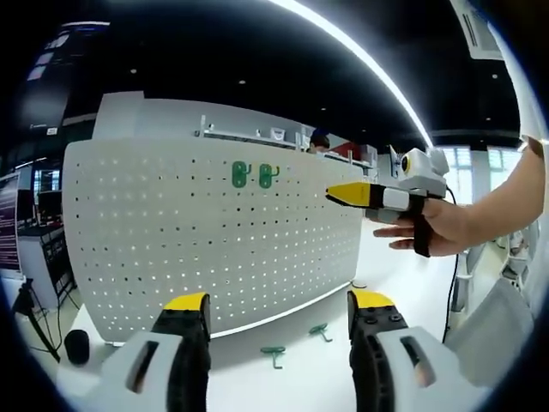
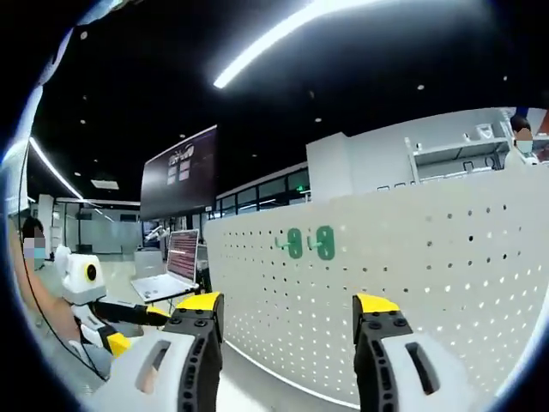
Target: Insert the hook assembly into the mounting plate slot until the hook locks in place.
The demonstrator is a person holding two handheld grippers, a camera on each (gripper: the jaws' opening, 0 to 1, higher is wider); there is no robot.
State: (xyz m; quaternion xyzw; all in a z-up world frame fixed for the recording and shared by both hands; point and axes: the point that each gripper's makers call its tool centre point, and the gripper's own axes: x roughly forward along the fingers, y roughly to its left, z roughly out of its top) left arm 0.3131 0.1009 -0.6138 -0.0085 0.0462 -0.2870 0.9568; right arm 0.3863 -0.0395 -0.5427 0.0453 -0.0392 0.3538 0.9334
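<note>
Two green hooks (image 1: 255, 174) already hang on the pegboard (image 1: 171, 240), two more (image 1: 296, 342) lie on the table (image 1: 300, 378), and both grippers (image 1: 279, 313) (image 2: 292, 318) are apart, empty.

A dark ceiling (image 1: 257, 51) is crossed by a long linear light strip (image 1: 360, 60); small recessed spot lights are set around it. A white partition wall (image 2: 377, 163) is located behind the work area, with a white shelf rack (image 2: 455, 150) mounted near its top. A large dark display screen (image 2: 178, 172) is hung above an open laptop (image 2: 176, 266). Bright windows (image 1: 467, 167) are seen at the far side.
</note>
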